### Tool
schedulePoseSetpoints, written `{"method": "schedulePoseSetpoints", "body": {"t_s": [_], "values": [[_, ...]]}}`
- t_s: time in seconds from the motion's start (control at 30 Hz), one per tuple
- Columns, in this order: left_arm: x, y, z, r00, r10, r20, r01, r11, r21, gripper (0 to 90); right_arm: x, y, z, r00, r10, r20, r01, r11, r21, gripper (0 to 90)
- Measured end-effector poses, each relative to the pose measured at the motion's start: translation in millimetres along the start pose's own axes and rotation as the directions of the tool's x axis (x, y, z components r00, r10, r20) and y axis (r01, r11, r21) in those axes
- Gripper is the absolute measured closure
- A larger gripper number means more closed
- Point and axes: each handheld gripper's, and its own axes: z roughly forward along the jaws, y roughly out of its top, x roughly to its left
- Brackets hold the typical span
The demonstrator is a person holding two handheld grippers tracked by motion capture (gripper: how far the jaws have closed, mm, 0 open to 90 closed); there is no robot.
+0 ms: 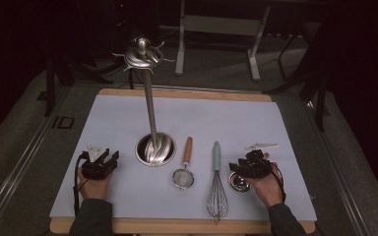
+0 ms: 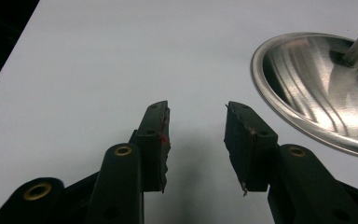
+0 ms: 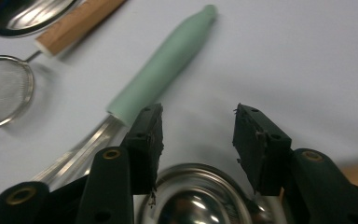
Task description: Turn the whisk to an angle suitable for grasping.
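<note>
Right gripper view: a small steel cup (image 3: 196, 200) lies on the mat (image 3: 284, 56) just below the right gripper (image 3: 198, 135), jaws wide, nothing between them. Beside it lie a whisk (image 1: 216, 179) and strainer (image 1: 183, 169). The left gripper (image 2: 196, 140) rests wide open, empty, near the stand's base (image 2: 307, 88).

whisk (image 1: 216, 184): matt green handle | small bowl (image 1: 237, 181): glossy metal

Mint-green whisk handle (image 1: 216, 156), brown wooden strainer handle (image 1: 188, 150), black claws.
</note>
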Motion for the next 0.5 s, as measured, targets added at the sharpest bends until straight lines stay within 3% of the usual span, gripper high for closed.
{"method": "schedulePoseSetpoints", "body": {"t_s": [0.3, 0.37, 0.5], "values": [[-0.5, -0.1, 0.1, 1.0000, 0.002, -0.002, -0.002, 1.0000, -0.003, 59.9, 15.7, 8.3, 11.2, 0.9984, 0.012, -0.055, -0.011, 1.000, 0.021, 44.7], [-0.4, -0.1, 0.0, 1.0000, 0.003, -0.003, -0.003, 1.0000, -0.004, 59.7, 19.2, 10.0, 16.4, 0.9956, 0.026, -0.090, -0.023, 0.999, 0.034, 44.1], [-0.5, -0.1, 0.0, 1.0000, 0.003, -0.004, -0.003, 1.0000, -0.004, 59.3, 24.4, 11.5, 26.1, 0.9951, 0.029, -0.095, -0.023, 0.997, 0.069, 44.0]]}}
